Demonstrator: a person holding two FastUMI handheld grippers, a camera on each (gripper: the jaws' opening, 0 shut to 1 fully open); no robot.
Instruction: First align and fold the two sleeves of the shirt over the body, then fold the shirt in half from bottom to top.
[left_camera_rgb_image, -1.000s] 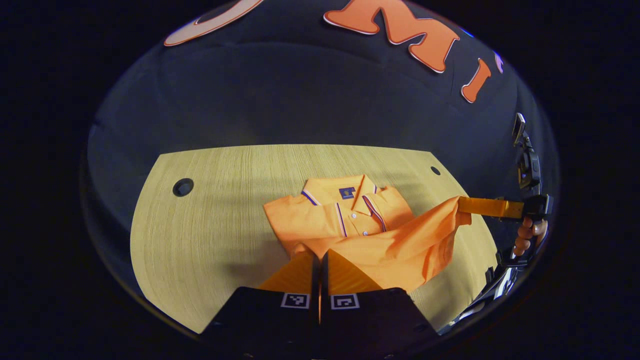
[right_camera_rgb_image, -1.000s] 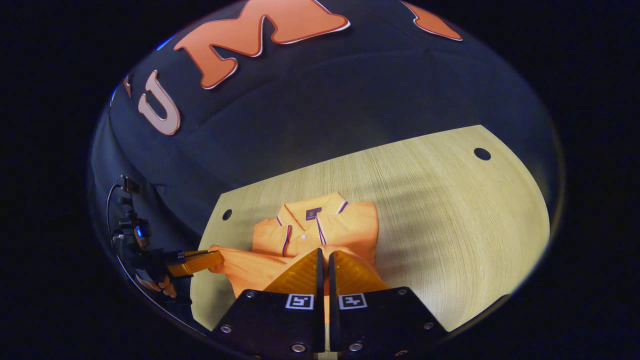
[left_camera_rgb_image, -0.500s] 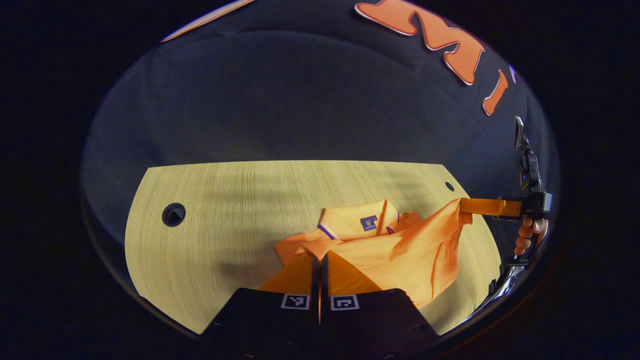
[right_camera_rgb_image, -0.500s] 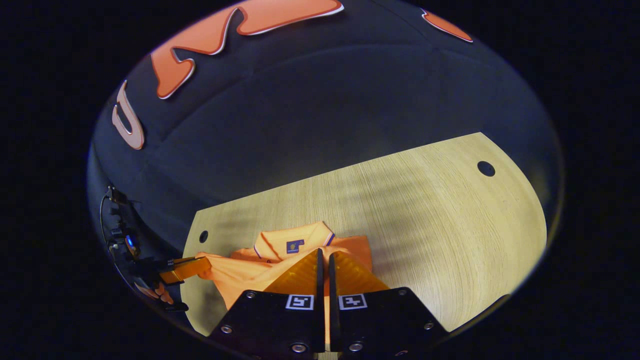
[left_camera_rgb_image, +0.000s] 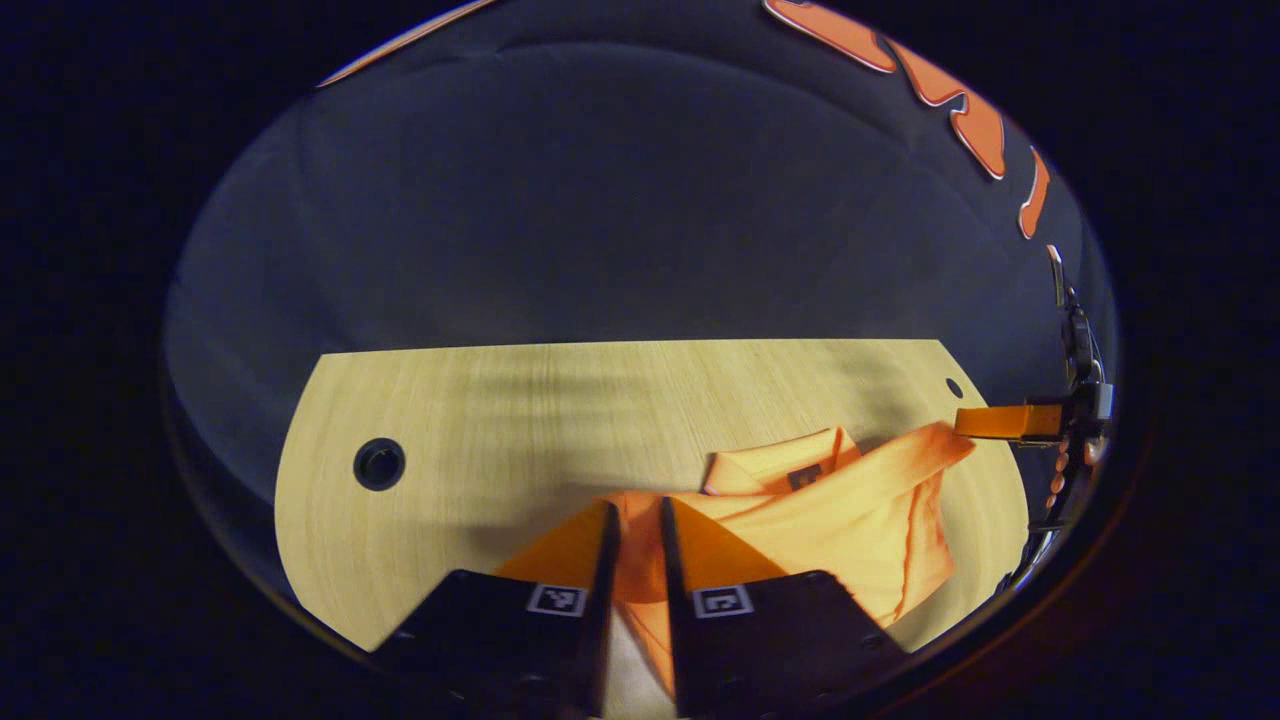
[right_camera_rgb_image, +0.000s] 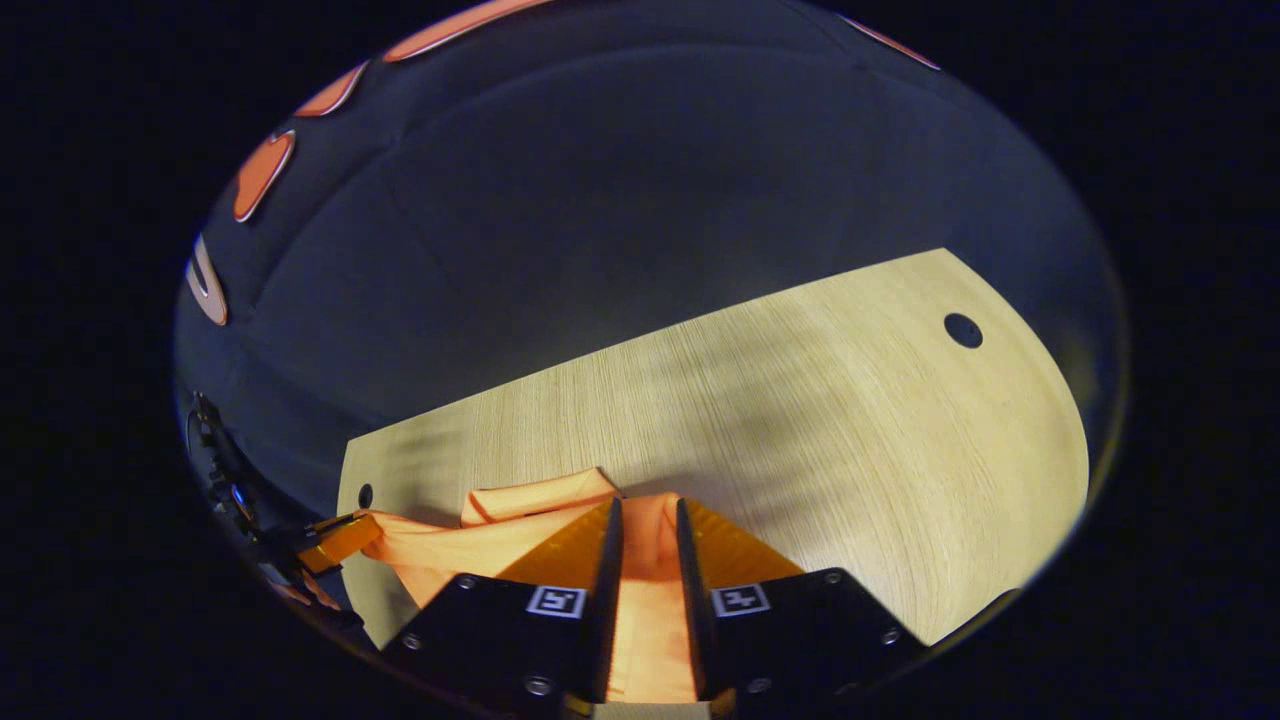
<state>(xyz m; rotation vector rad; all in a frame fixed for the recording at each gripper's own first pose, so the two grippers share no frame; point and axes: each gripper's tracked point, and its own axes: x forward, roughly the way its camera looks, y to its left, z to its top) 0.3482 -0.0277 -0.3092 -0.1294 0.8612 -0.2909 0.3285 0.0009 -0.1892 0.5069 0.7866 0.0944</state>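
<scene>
One shirt (left_camera_rgb_image: 850, 500) lies on my counter (left_camera_rgb_image: 480, 420); both tongs, left (left_camera_rgb_image: 635, 520) and right (right_camera_rgb_image: 648, 515), stand slightly parted over its fabric.

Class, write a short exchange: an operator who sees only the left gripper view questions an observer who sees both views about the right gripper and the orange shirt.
Operator: I see the right gripper side-on at the far corner of the shirt. Are its jaws shut?
Observer: No. In the right gripper view its fingers stand apart, with orange cloth lying in the gap.
Operator: Where is the collar from there?
Observer: The collar shows just left of those fingers, beyond the folded-over layer.
</scene>
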